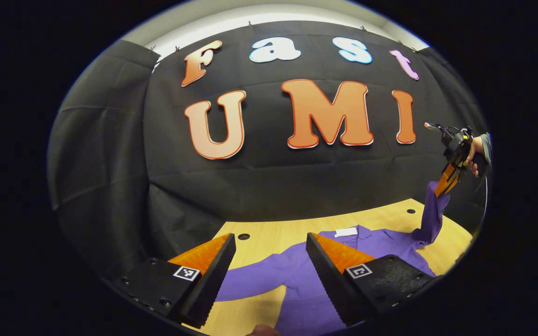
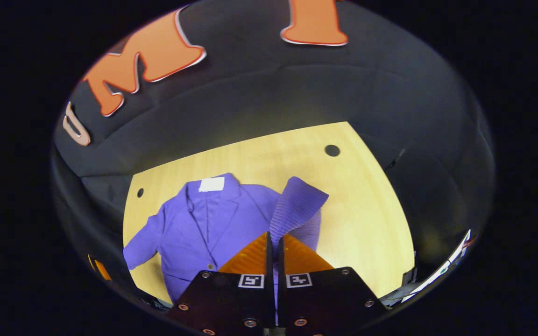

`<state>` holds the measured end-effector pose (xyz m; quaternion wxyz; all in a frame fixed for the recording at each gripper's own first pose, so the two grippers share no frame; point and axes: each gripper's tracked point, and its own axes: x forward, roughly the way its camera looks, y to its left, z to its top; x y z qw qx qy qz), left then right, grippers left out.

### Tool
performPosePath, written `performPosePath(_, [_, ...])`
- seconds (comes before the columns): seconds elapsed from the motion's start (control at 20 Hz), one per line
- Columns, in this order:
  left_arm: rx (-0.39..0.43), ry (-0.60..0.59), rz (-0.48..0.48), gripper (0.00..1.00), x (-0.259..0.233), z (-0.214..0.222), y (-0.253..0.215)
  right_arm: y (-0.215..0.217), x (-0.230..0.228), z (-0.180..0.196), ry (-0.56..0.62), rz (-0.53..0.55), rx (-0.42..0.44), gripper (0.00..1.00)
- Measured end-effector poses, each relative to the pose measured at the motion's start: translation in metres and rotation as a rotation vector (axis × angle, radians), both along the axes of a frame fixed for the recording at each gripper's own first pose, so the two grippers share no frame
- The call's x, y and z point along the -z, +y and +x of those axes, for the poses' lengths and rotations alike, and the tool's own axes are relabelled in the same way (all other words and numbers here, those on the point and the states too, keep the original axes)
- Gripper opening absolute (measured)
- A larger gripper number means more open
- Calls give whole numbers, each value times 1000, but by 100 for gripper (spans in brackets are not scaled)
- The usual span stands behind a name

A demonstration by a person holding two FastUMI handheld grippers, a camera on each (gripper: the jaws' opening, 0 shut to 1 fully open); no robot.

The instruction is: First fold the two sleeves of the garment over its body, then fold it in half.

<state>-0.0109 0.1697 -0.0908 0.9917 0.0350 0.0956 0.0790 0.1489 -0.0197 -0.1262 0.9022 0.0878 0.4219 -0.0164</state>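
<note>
A purple short-sleeved shirt (image 2: 203, 224) with a white neck label lies flat, collar toward the wall, on a light wooden table (image 2: 269, 154). In the right gripper view my right gripper (image 2: 273, 238) is shut on the ribbed cuff of one sleeve (image 2: 297, 205), lifted above the table. The left gripper view shows that same gripper (image 1: 442, 186) at far right, held by a hand, with the sleeve (image 1: 432, 219) hanging from it. My left gripper (image 1: 269, 266) hovers open over the shirt (image 1: 301, 275), near the other sleeve (image 1: 245, 284), which lies flat.
Black cloth walls close in the table's back and sides. Small dark holes (image 2: 332, 150) mark the tabletop near its far corners. Bare wood (image 2: 367, 219) lies to the right of the shirt in the right gripper view.
</note>
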Motion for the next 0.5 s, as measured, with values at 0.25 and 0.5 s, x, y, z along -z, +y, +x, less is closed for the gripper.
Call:
performPosePath(0.25, [-79, 27, 20, 98, 14, -9, 57, 80, 1, 19, 10, 12, -101, 3])
performPosePath(0.5, [-136, 67, 45, 97, 29, -12, 114, 138, 7, 27, 18, 35, -153, 3])
